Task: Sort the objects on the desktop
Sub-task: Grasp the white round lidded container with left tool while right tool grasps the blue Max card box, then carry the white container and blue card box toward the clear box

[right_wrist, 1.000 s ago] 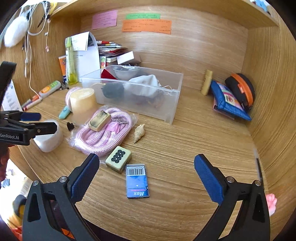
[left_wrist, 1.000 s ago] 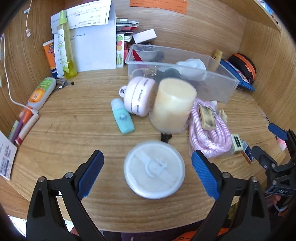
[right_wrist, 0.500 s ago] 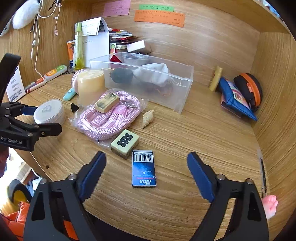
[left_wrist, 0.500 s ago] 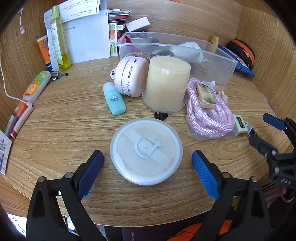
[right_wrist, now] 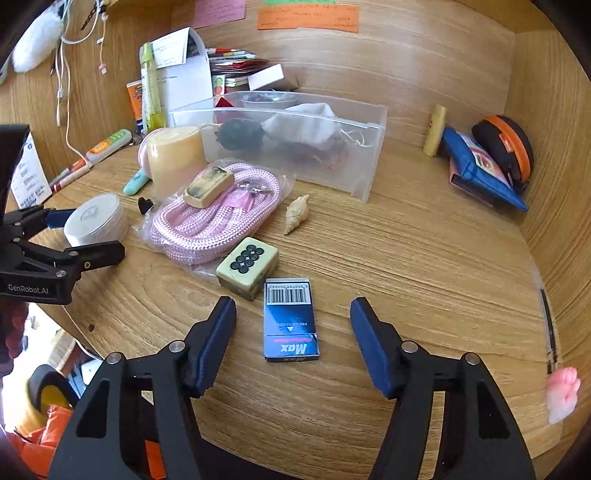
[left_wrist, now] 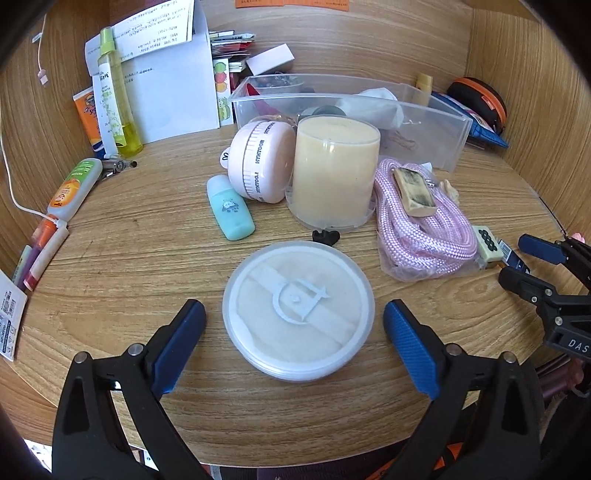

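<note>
Wooden desk [left_wrist: 110, 258], left gripper [left_wrist: 295, 332] jaws spread around round lidded container [left_wrist: 298, 309], right gripper [right_wrist: 293, 332] jaws apart over blue box [right_wrist: 291, 319]

I am at a home desk, a wooden desk [right_wrist: 406, 258] set into a wood-panelled nook. Coloured sticky notes [right_wrist: 308, 18] cling to the back wall and charging cables [right_wrist: 62, 74] hang at the left wall. Papers [left_wrist: 166, 74] and booklets [right_wrist: 229, 62] lean in the back left corner beside a sunscreen tube [left_wrist: 86, 118], and a clear storage bin [right_wrist: 295, 136] holds personal odds and ends
</note>
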